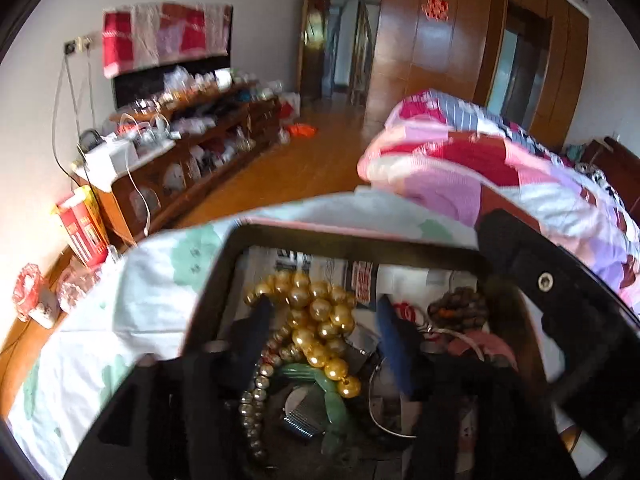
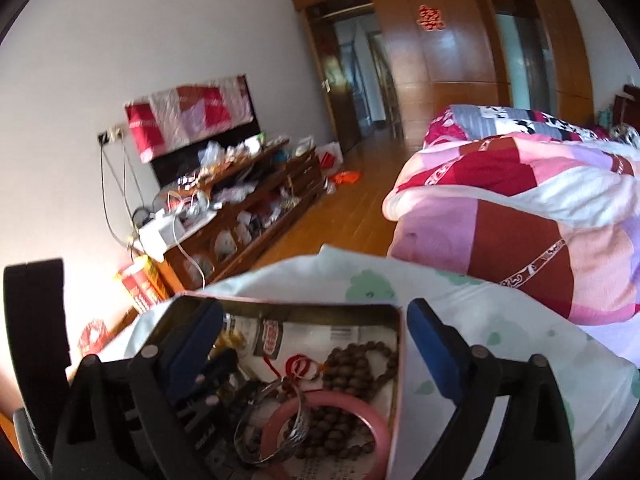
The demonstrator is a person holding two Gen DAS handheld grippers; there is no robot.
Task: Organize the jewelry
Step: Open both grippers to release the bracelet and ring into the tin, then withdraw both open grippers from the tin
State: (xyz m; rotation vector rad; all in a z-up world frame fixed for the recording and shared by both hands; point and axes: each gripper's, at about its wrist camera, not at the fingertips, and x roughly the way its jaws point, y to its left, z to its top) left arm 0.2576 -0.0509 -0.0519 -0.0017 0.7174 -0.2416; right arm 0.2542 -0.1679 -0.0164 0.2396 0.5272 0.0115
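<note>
tin (image 2: 394,344): thin metal, dull dark inside, pink-painted rim
tin lining (image 2: 320,334): printed paper, matt
gold beads (image 1: 320,312): glossy, pearly shine, smooth
small bead string (image 1: 256,396): metallic-looking, pale gold, shiny
green bangle (image 1: 332,392): smooth, waxy, jade-like
brown beads (image 2: 360,364): wood-like, matt, slightly rough
pink bangle (image 2: 380,432): smooth, soft sheen, plastic or stone, hard to tell
silver bracelet (image 2: 276,432): polished metal, patterned
sheet (image 2: 500,336): soft matt cloth, printed green
quilt (image 2: 520,216): patchwork cloth, puffy
floor (image 2: 360,208): glossy wood
wardrobe (image 2: 440,60): polished wood veneer
gripper pads (image 2: 430,344): matt blue, rubbery, on black plastic
</note>
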